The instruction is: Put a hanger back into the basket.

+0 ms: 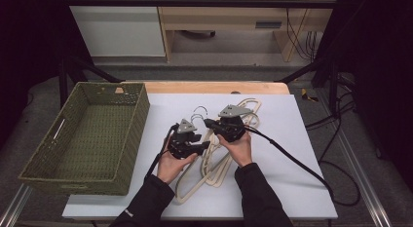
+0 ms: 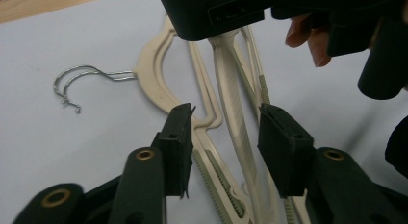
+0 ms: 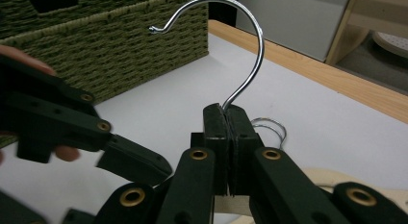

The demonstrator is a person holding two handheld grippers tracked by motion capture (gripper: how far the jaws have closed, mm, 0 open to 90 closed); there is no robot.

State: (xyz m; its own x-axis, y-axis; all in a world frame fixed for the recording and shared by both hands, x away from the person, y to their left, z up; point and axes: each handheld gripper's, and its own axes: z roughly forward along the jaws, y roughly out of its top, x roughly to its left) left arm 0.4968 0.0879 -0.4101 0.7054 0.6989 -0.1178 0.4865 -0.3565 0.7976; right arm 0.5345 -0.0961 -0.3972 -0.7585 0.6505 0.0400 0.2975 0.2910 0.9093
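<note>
**A:** ok so going left to right in the high view, what've we got?

**B:** left side of the frame is a green woven basket (image 1: 85, 134), sitting on the left edge of the table (image 1: 302, 154). Nothing visible inside it. Just right of that, around centre, is the left tongs (image 1: 203, 146), held in the person's left hand (image 1: 171, 163), pointing right toward a pile of cream hangers (image 1: 214, 163) lying on the white table top.

**A:** spread or closed?

**B:** spread. In the left gripper view the two black jaws stand apart, low in the frame, with the hanger arms running between them and not touched as far as I can tell. Two wire hooks (image 2: 77, 84) of the pile lie flat at the middle left of that view.

**A:** and the other one?

**B:** right tongs (image 1: 208, 122) sits just right of centre, very close to the left one, in the right hand (image 1: 239, 148). In the right gripper view its jaws are pressed together, pinching the base of a metal hook (image 3: 240, 46) that curls up to the top middle of the frame. A bit of cream hanger shows under the jaws, and the basket fills the upper left there.
</note>
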